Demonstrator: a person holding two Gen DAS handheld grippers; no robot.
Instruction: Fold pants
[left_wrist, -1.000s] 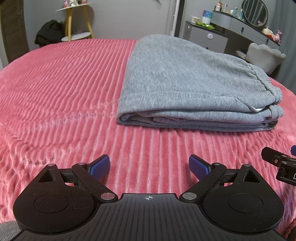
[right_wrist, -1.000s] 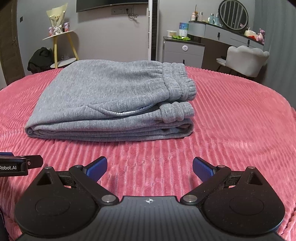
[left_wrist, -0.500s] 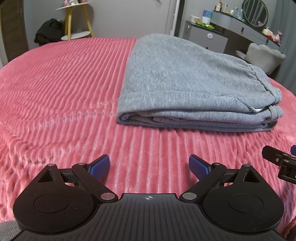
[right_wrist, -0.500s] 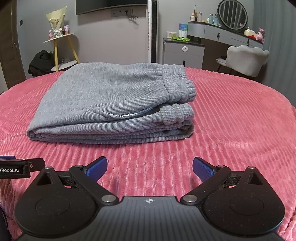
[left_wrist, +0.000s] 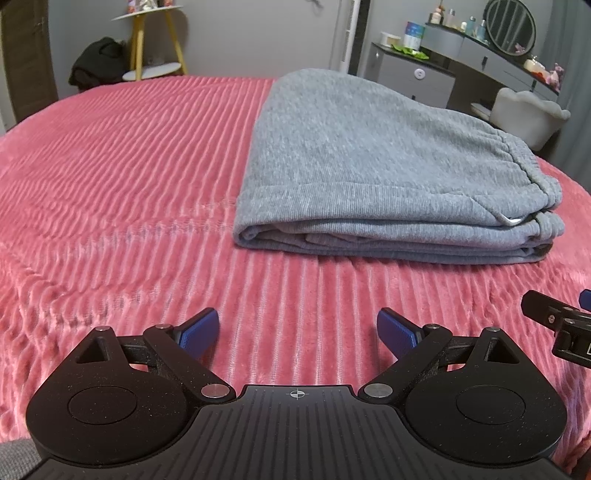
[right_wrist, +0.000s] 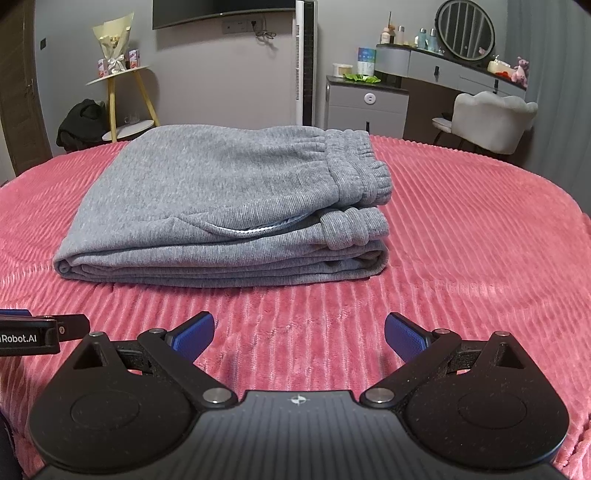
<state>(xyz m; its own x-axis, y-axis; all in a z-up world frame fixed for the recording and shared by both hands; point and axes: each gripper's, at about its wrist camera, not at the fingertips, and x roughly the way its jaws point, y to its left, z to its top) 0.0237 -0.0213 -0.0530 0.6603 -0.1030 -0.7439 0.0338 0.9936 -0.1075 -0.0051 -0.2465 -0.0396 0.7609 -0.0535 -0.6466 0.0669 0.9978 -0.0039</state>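
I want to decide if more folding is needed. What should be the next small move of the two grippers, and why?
Probably none on the cloth: keep the left gripper and right gripper back, both open and empty. The grey pants already lie as a compact layered stack on the pink bedspread, apart from the fingers.

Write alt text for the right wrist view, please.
Grey pants lie folded in a neat stack on a pink ribbed bedspread, elastic waistband to the right. The right gripper hangs in front with jaws open and empty; a vanity and chair stand behind.
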